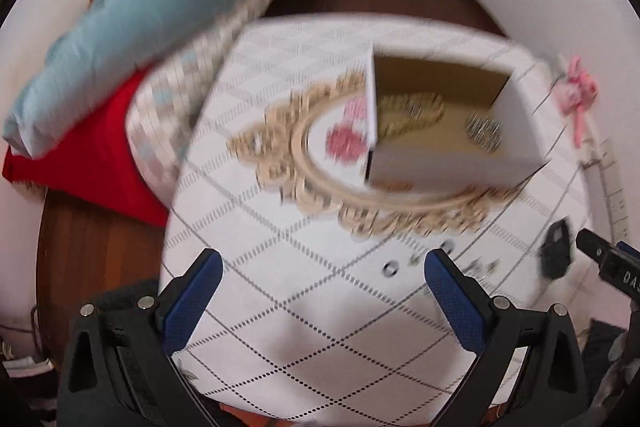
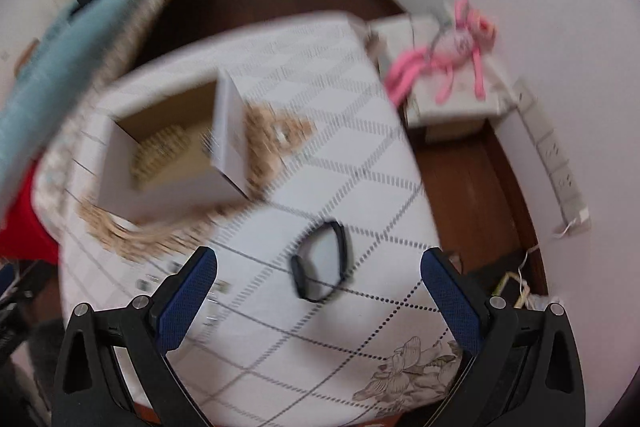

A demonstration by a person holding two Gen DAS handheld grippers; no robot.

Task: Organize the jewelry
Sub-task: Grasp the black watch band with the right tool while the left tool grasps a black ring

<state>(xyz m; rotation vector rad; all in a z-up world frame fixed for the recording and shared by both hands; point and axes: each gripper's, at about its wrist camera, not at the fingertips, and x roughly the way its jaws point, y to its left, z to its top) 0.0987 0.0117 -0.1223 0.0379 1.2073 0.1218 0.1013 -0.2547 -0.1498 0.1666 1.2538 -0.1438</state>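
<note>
Both my tools are spread wide and empty: the left tool (image 1: 322, 269) hangs over the near edge of the surface (image 1: 280, 307), the right tool (image 2: 319, 265) over the near right corner. I judge the band (image 2: 320, 261) is next. I'd lower the right tool squarely over it, pinch one side of the loop, then carry it to the box (image 2: 168, 155) toward the far edge. The band is a thin, dark, limp loop lying flat. Small silvery rings (image 1: 390, 268) lie near the left tool; blur hides their detail.
</note>
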